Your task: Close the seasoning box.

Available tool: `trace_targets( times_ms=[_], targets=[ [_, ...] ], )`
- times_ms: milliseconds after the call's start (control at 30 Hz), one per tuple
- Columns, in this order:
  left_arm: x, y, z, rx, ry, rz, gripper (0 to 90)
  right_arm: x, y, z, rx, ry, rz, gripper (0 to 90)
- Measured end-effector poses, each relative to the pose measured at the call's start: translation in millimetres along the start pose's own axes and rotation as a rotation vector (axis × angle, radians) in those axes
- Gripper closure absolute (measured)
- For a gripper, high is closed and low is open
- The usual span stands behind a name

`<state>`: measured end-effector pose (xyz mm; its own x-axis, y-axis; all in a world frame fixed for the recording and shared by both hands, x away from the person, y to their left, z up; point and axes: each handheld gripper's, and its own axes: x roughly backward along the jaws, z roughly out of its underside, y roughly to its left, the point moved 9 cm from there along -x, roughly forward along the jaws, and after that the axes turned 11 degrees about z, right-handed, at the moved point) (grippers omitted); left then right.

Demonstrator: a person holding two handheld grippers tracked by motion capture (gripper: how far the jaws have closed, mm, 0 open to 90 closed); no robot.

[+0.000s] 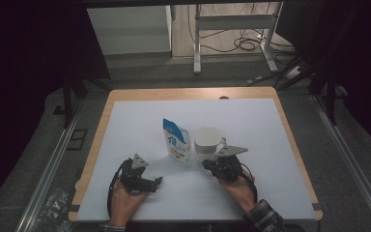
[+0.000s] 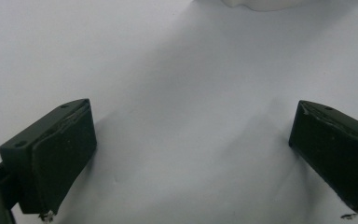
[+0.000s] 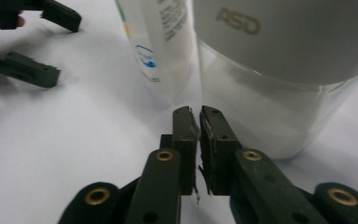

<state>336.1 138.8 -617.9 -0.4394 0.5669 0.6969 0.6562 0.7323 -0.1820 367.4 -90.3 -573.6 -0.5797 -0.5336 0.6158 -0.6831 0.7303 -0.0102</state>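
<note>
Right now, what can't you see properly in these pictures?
- Jar: the right gripper view's top edge cuts off its lid; what's inside can't be told through the glass.
- Pouch: the same edge cuts it, and its print is too blurred to read. In the high view its label is too small.
- Left gripper view: a white thing is cut by the top edge; I can't tell what it is.

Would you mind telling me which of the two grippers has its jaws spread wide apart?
The left gripper, at the pouch's near left, has its jaws wide apart over bare table. The right gripper, by the white container, has only a narrow gap.
</note>
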Motion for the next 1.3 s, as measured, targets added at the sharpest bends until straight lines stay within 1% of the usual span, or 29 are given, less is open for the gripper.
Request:
trace_targets(
  times_ms=[133,333,400,600,700,867,933,1000,1133,1200,1300],
  targets=[
    [0.1,0.0,0.0,0.000,0.001,0.000,1.0,8.9,2.1,-1.8,0.004,-0.002,-0.008,69.3],
    [0.1,0.1,0.0,0.000,0.001,0.000,1.1,27.1,-0.6,-3.9,0.018,-0.019,0.014,51.1],
    [0.0,0.1,0.0,0.000,0.001,0.000,1.0,31.7,-2.6,-2.8,0.024,-0.015,0.020,47.3],
    [0.0,0.1,0.0,0.000,0.001,0.001,1.0,45.5,-12.6,2.4,0.025,-0.011,0.053,34.0],
    [0.0,0.1,0.0,0.000,0.001,0.001,1.0,51.5,-22.0,6.8,0.019,-0.012,0.083,28.7],
    [0.0,0.1,0.0,0.001,0.001,0.001,1.0,59.6,-39.0,16.1,-0.001,-0.003,0.125,23.6],
    [0.0,0.1,0.0,0.002,0.001,0.001,1.0,62.5,-44.2,19.1,-0.008,-0.001,0.135,22.0],
    [0.0,0.2,0.0,0.001,0.001,0.001,1.0,66.4,-51.3,22.5,-0.013,0.001,0.160,20.5],
    [-0.1,0.2,-0.1,0.001,0.001,0.001,1.0,72.6,-62.0,28.4,-0.017,0.008,0.192,17.6],
    [-0.1,0.2,-0.1,0.001,0.001,0.001,1.0,75.4,-66.4,30.6,-0.036,0.000,0.195,16.5],
    [-0.1,0.2,-0.1,0.001,0.001,0.001,1.0,79.5,-74.5,35.4,-0.049,0.000,0.210,15.2]
  ],
)
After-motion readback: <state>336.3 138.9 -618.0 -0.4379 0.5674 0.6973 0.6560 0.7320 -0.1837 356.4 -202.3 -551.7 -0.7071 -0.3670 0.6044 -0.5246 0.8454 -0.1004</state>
